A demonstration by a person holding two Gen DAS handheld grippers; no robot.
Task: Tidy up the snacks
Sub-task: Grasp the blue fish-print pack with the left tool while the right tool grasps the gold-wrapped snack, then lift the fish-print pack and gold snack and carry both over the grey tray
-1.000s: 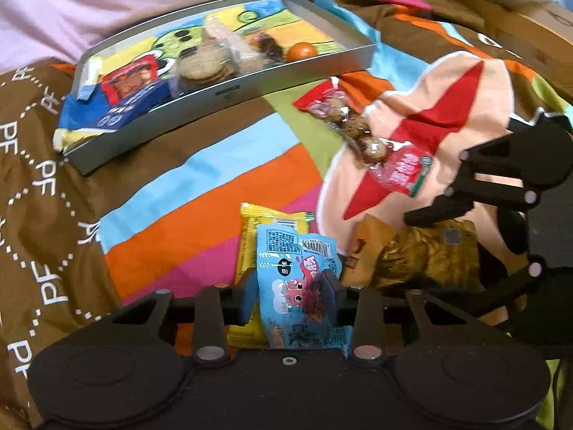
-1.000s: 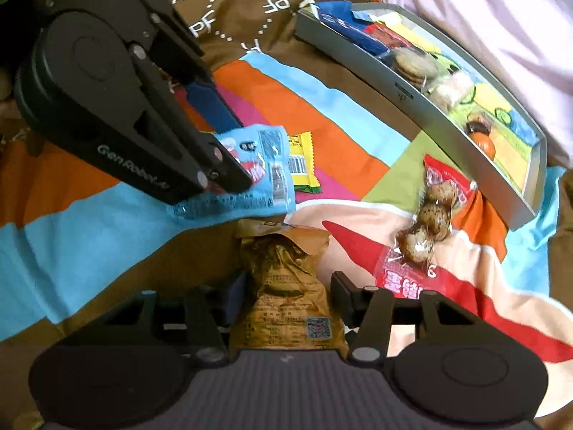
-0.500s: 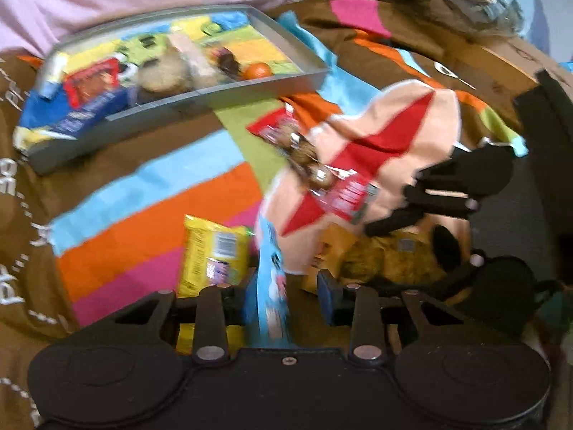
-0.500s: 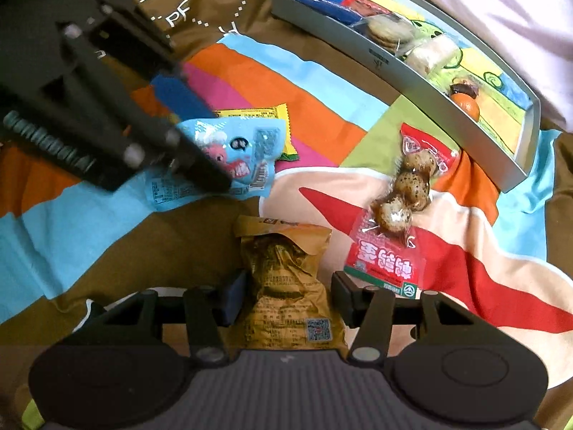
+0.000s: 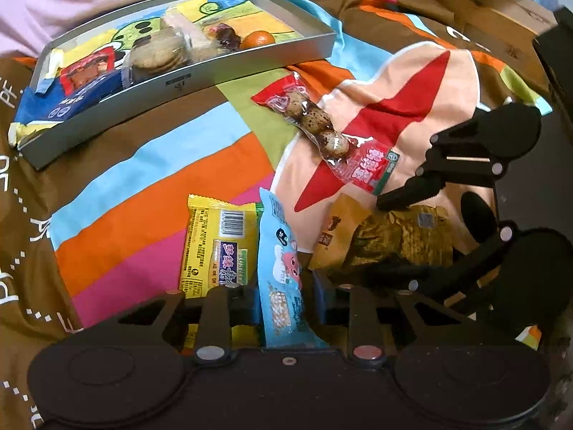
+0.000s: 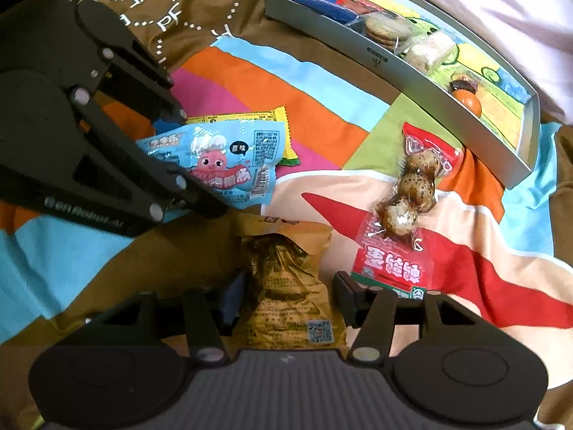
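A: What is being held by the left gripper?

B: A light blue snack packet is being pinched edge-on between its narrowly parted fingers, at the lower centre of the left wrist view. In the right wrist view the same packet is being shown flat, left of centre, with the left gripper closed on its near end.

A: And the right gripper?

B: Its fingers are being kept moderately apart around a crumpled brown-gold packet at the lower centre; whether the pads are actually pressing it cannot be told.

A: Where is everything else being seen?

B: A yellow packet is lying just left of the blue one, partly overlapped by it. A red packet of speckled eggs is lying right of centre on the striped cloth. The grey tray is being shown at the upper left of the left wrist view, with biscuits, a blue wrapper and an orange inside.
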